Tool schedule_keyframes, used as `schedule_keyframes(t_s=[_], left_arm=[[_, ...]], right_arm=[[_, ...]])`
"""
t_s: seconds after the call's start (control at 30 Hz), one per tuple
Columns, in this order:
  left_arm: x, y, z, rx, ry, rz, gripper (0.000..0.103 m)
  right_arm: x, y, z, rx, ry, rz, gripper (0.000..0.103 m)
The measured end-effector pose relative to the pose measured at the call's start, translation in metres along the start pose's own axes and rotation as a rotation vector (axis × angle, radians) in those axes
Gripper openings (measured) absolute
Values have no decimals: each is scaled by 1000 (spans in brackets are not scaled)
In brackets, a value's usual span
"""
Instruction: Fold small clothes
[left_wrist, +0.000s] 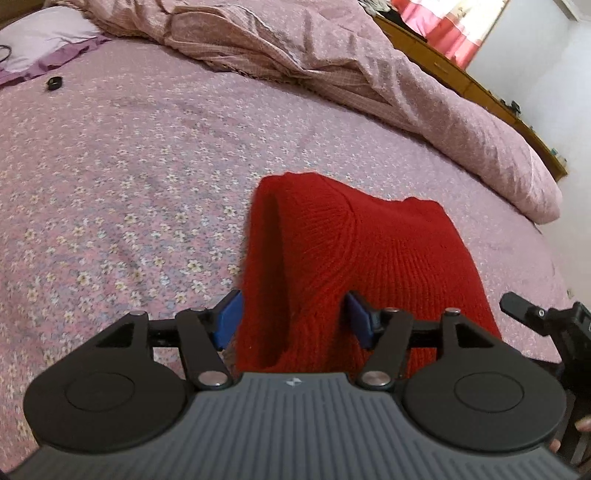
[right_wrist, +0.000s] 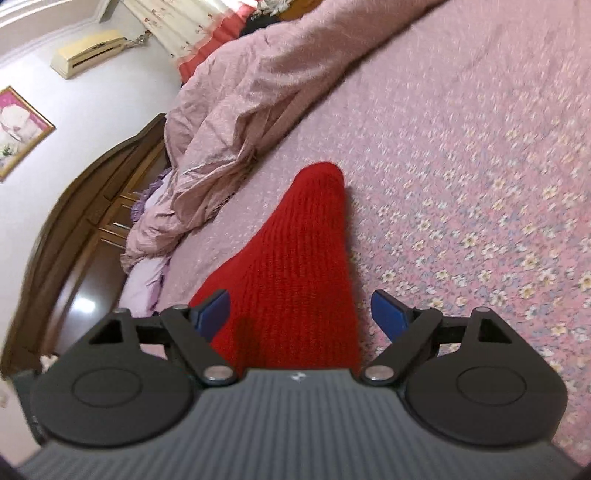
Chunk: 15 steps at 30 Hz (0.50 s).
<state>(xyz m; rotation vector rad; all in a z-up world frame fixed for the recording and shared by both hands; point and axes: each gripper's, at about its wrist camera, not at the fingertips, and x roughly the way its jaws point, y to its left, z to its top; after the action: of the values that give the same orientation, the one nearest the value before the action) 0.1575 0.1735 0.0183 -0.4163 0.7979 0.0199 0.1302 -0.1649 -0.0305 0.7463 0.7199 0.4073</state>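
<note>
Lying between parted jaws of left gripper (left_wrist: 293, 321) and right gripper (right_wrist: 301, 314): red knit (left_wrist: 332, 251), ungripped.

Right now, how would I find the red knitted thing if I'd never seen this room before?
Look at the big bed with the pink flowered sheet; a crumpled pink quilt is heaped along its far side. On the flat sheet nearer the camera lies the red ribbed knitted garment, partly folded, running between the blue pads of the open left gripper. It is the only bright red, plain-coloured cloth on the bed.

red garment (left_wrist: 354, 266) — ribbed knit, matt | bedsheet (left_wrist: 129, 177) — printed cloth | headboard (right_wrist: 74, 229) — glossy wood
</note>
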Motion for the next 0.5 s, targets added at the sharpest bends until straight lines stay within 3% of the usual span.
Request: schedule_keyframes(t_s=[0.17,0.27,0.5], left_arm=[[8,-3,5,32,15,-6,68],[14,1,7,14,27,-15,74],[21,12,10,-23,55,-69,75]], right_arm=[[20,-2,6,5,99,26,86],[32,-4,5,6,150,55,90],[54,-5,4,-12,228,93,95]])
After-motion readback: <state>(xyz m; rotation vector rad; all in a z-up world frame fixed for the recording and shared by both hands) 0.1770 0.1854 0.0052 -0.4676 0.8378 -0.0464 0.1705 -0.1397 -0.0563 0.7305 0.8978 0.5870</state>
